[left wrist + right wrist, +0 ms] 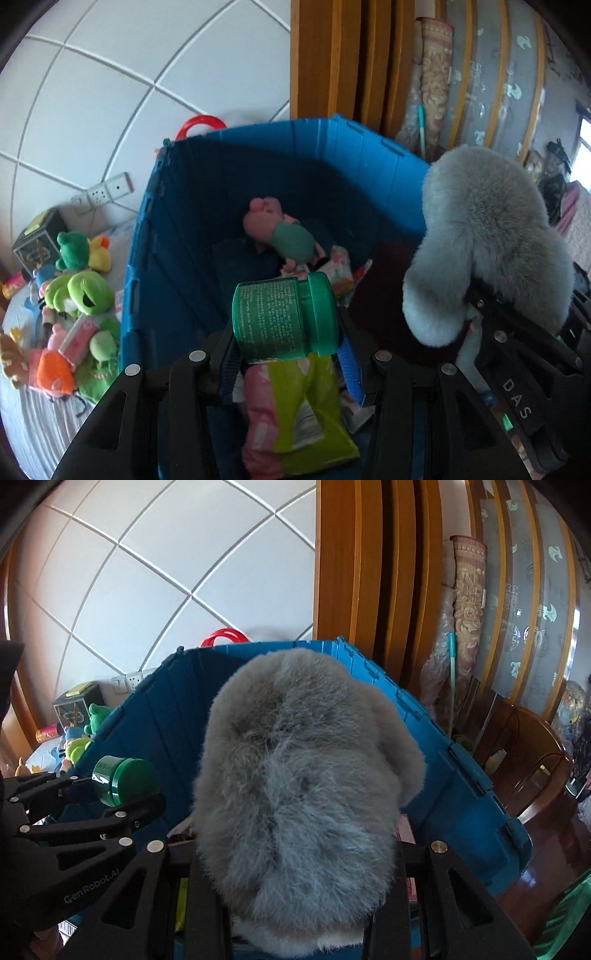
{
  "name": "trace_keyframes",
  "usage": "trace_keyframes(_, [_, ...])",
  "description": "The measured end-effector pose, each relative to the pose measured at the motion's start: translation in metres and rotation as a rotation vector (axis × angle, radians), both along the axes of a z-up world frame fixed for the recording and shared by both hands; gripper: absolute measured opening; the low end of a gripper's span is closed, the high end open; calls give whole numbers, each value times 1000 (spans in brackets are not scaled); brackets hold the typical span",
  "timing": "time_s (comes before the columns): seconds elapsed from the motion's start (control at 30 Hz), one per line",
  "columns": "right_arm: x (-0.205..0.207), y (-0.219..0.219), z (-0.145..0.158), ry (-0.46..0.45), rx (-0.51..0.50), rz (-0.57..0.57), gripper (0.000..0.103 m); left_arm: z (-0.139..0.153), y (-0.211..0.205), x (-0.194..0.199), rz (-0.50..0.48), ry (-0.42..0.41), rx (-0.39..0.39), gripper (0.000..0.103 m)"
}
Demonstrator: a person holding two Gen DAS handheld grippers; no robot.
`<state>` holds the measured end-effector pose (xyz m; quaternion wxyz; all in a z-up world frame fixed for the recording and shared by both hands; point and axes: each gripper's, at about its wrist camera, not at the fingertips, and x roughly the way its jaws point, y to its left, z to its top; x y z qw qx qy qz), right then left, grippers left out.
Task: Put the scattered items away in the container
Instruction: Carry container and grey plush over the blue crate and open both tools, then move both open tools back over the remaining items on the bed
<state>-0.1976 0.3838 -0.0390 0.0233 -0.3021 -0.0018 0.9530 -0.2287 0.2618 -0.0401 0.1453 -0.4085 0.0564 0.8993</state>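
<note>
The big blue crate (177, 229) stands open against the wall, so both tools can hang over its mouth. A pig plush (284, 236) and a snack packet (295, 402) already lie inside. The right gripper (299, 886) has its jaws pinching a grey furry plush (299, 775) above the crate, likely to drop it in. The left gripper (286, 354) clamps a green jar (284, 319) sideways over the crate, probably for the same reason. More toys (74, 295) wait on the bed beside it.

Right gripper (295, 878) is clamping a grey furry plush toy (299, 782), holding it above the blue plastic crate (461, 794). Left gripper (122, 794) is gripping a green jar (123, 780) over the crate's left side. Plush toys (79, 738) are lying beyond it.
</note>
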Motion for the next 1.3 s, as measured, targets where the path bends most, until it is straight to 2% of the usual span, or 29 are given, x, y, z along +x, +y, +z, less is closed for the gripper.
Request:
trace_keyframes(0.17, [-1, 20, -14, -36, -15, 17, 31, -16, 16, -2, 26, -50, -36, 46])
trace_keyframes(0.4, [-8, 38, -19, -44, -35, 14, 32, -19, 25, 1, 27, -27, -36, 46])
trace_keyframes(0.47, [-11, 41, -19, -44, -37, 10, 33, -18, 24, 0, 30, -16, -31, 52])
trace_keyframes(0.53, [-12, 43, -20, -47, -42, 2, 34, -17, 22, -1, 34, -6, -25, 63])
trace_keyframes(0.67, [-13, 46, -22, -59, -48, -13, 37, -14, 19, -1, 36, 12, -13, 70])
trace_keyframes(0.8, [-12, 48, -22, -63, -47, -22, 51, -12, 16, -2, 39, 31, -1, 80])
trace_keyframes(0.93, [-8, 50, -19, -46, -38, -39, 70, -7, 13, 1, 39, 45, 16, 81])
trace_keyframes(1.3, [20, 42, -1, 32, -85, -29, 70, 13, -6, 24, 47, 128, 56, 86])
